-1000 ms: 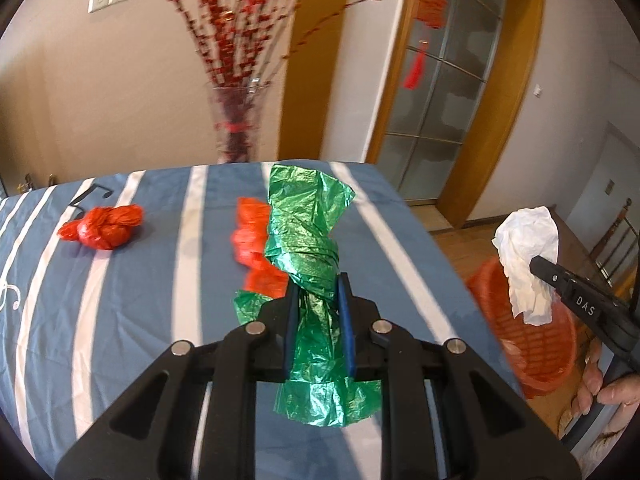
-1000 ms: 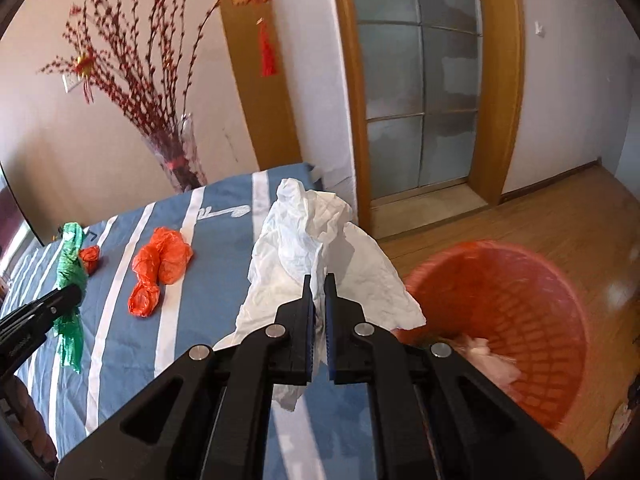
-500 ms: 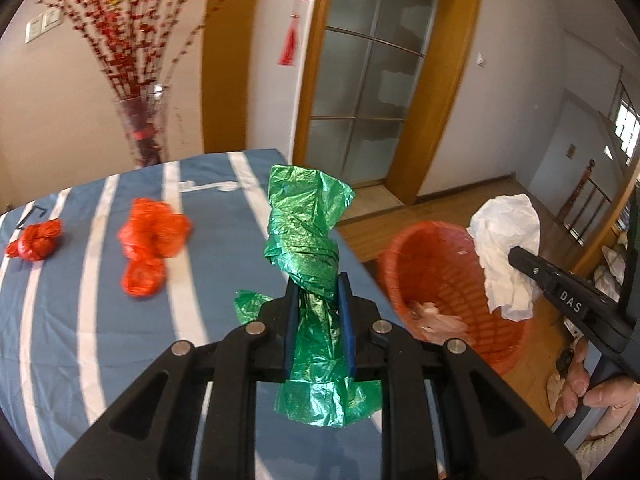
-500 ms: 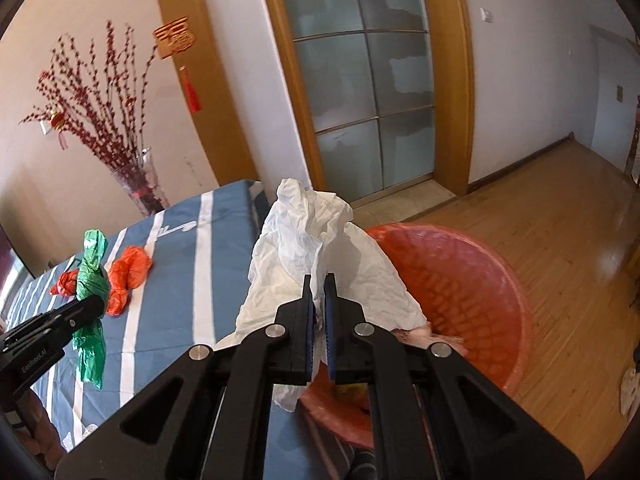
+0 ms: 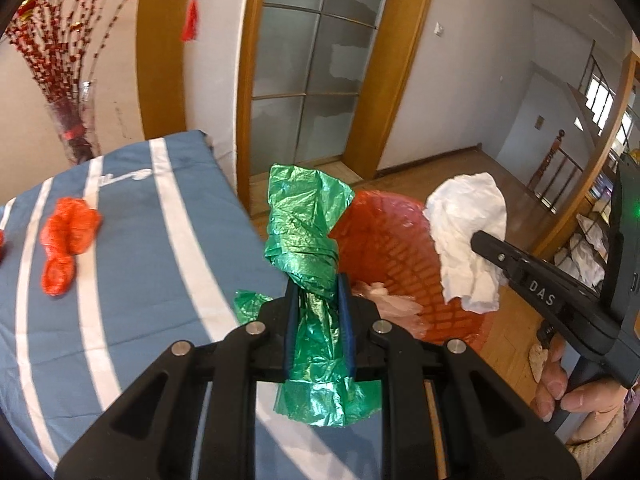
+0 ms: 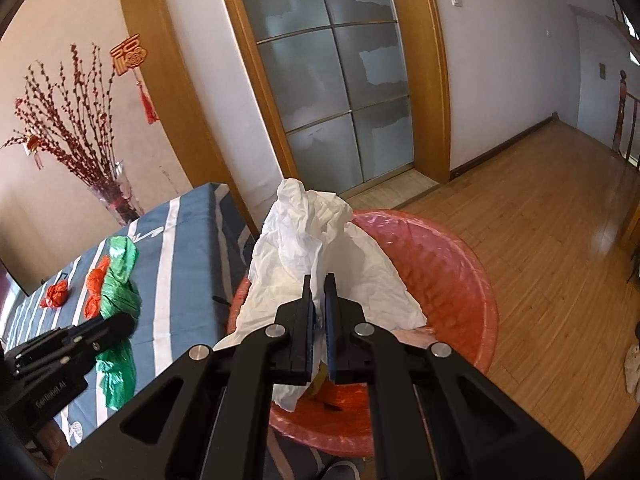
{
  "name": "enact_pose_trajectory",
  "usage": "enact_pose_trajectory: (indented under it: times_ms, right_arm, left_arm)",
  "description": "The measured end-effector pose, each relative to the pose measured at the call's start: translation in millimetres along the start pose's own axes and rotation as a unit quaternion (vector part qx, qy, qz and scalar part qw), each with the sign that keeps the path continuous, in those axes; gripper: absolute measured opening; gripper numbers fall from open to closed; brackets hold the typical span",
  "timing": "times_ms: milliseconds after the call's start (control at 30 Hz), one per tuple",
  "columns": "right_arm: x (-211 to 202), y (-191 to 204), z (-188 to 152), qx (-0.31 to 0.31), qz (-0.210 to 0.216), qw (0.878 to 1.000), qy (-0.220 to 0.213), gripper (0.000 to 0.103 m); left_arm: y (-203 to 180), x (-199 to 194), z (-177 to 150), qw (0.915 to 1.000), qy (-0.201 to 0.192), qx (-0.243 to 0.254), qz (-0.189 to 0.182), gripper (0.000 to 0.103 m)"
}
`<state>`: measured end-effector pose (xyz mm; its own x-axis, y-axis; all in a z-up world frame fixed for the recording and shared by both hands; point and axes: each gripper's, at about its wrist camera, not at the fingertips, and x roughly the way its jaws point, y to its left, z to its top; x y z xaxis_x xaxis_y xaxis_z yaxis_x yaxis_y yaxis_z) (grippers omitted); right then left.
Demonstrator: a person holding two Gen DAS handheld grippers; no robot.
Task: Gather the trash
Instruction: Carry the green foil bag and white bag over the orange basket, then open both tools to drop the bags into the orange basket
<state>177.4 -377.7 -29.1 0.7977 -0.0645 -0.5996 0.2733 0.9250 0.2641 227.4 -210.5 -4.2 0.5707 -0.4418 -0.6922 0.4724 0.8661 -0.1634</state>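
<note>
My left gripper (image 5: 318,284) is shut on a twisted green plastic bag (image 5: 304,236) and holds it above the table's right edge, beside the red basket (image 5: 400,256). My right gripper (image 6: 319,284) is shut on a crumpled white paper (image 6: 316,248) and holds it over the red basket (image 6: 448,272). The right gripper with the paper (image 5: 468,236) also shows in the left wrist view, above the basket's right rim. The green bag (image 6: 120,280) shows in the right wrist view. Pale trash (image 5: 384,300) lies inside the basket.
The blue striped tablecloth (image 5: 132,280) bears an orange bag (image 5: 66,236); a second small red bag (image 6: 56,294) lies further left. A vase with red branches (image 5: 72,128) stands at the table's far edge. Wooden floor (image 6: 560,220) and a glass door (image 6: 340,92) lie beyond the basket.
Both grippers swung right, away from the table and toward the red basket. The white paper is now over the basket; the green bag has reached the table's edge. Both grips are unchanged.
</note>
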Motion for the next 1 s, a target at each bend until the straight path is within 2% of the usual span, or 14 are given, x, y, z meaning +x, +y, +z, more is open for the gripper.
enact_pose_trajectory:
  times_ms: [567, 700, 767, 833, 900, 1000]
  right_arm:
    - [15, -36, 8, 0.043, -0.011, 0.999, -0.003, 0.006]
    - [22, -43, 7, 0.06, -0.006, 0.998, 0.002, 0.007]
    - [27, -46, 5, 0.068, 0.0, 0.998, 0.008, 0.015]
    - [30, -47, 3, 0.073, 0.002, 0.997, 0.012, 0.033]
    - [31, -48, 2, 0.076, -0.001, 0.997, 0.013, 0.04]
    - [31, -49, 1, 0.079, -0.007, 0.997, 0.013, 0.042]
  left_arm:
    - [-30, 51, 7, 0.9984, 0.027, 0.005, -0.049, 0.02]
    - [-31, 62, 8, 0.9978, 0.034, 0.002, -0.056, 0.023]
    - [-33, 66, 7, 0.9977, 0.038, 0.004, -0.056, 0.027]
    - [-32, 70, 4, 0.9977, 0.044, 0.003, -0.051, 0.036]
    - [-29, 73, 2, 0.9978, 0.047, 0.001, -0.046, 0.039]
    - [-20, 75, -2, 0.9978, 0.053, -0.007, -0.037, 0.041]
